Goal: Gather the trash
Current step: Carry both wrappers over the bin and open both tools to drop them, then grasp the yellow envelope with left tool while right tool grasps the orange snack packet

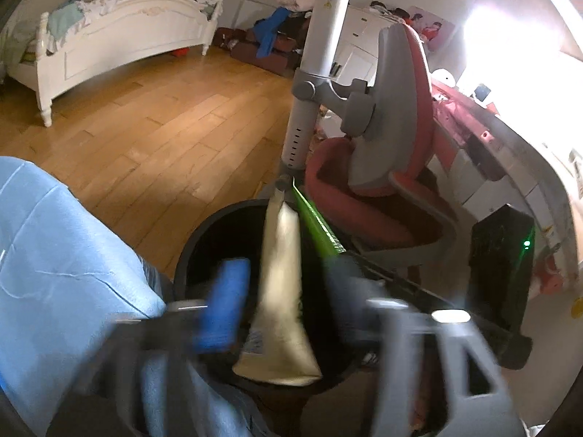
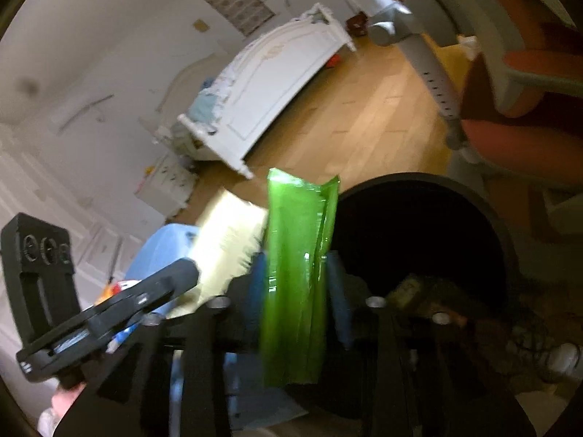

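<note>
Left fingers: left gripper [image 1: 284, 313] stands wide apart, its blue pad [image 1: 222, 306] at lower centre-left clear of the cream wrapper [image 1: 280, 291], which hangs between the jaws, blurred, over the dark mouth of the black bin [image 1: 189, 255].
Left view, risk: I judge the cream wrapper could catch the near rim at lower centre, since its lower end lies close to that edge; a tilt would drop it on the floor.
Left view, second risk: green wrapper [image 1: 313, 225] crosses just right of the cream one, so the two may tangle or knock each other aside.
Left view, surface and room: wooden floor [image 1: 145, 134] fills the middle left; white bed [image 1: 120, 36] sits upper left; red and grey chair [image 1: 386, 138] stands right of centre; blue cloth [image 1: 62, 255] covers the lower left.
Right fingers: right gripper [image 2: 297, 291] is partly parted, with the green wrapper [image 2: 297, 273] upright between the pads; whether they press it I cannot tell.
Right view, risk: green wrapper sits left of the black bin [image 2: 503, 225] opening at centre right, so I judge it may fall short, outside the rim.
Right view, crowding: left gripper [image 2: 109, 309] at lower left is very near, and the cream wrapper [image 2: 226, 233] shows beside it.
Right view, room: wooden floor [image 2: 364, 123] and white bed [image 2: 269, 83] lie in the upper middle.
</note>
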The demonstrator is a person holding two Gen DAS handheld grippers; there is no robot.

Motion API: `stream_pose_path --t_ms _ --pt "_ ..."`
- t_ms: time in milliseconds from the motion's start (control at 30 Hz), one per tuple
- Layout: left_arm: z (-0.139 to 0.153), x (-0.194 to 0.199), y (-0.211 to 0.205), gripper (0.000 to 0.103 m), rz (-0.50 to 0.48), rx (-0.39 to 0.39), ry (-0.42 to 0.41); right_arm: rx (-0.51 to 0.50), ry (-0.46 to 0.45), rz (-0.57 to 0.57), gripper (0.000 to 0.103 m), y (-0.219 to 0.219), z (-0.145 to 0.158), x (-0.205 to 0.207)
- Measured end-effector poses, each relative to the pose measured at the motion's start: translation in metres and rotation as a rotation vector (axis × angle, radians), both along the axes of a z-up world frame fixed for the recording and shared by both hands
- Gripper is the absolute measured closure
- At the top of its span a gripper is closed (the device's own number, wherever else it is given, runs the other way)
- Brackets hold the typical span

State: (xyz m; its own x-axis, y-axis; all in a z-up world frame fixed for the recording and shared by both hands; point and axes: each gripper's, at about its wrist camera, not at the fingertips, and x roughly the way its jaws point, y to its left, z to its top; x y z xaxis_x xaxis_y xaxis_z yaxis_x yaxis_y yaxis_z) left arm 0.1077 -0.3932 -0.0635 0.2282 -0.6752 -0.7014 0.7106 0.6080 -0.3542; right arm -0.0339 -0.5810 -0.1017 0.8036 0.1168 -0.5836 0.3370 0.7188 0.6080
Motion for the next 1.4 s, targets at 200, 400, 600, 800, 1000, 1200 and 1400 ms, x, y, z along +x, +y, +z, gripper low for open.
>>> stream_pose_path --t_ms 200,400,600,800,1000,1200,1400 --pt "0.006 -0.005 0.007 0.016 0.0 -0.024 -0.023 -0.016 0.011 -0.036 0.045 -0.01 -0.003 -0.01" --pt "0.018 -0.011 0.037 0.009 0.045 -0.032 -0.056 -0.03 -0.007 0.012 0.037 0.01 0.007 -0.002" --pt "0.032 -0.018 0.1 0.005 0.172 -0.029 -0.077 -0.052 -0.039 0.145 0.028 0.063 0.028 0.02" --pt "0.048 -0.031 0.185 0.005 0.31 -0.016 -0.158 -0.076 -0.079 0.347 0.022 0.136 0.052 0.048" --pt "0.05 -0.041 0.277 0.005 0.448 0.071 -0.236 -0.131 -0.098 0.55 0.017 0.221 0.075 0.075" --pt "0.052 -0.047 0.326 0.005 0.272 0.2 -0.403 -0.219 -0.089 0.629 0.01 0.285 0.095 0.119" --pt "0.036 -0.045 0.323 0.005 -0.009 0.364 -0.565 -0.367 -0.019 0.665 0.007 0.346 0.1 0.173"
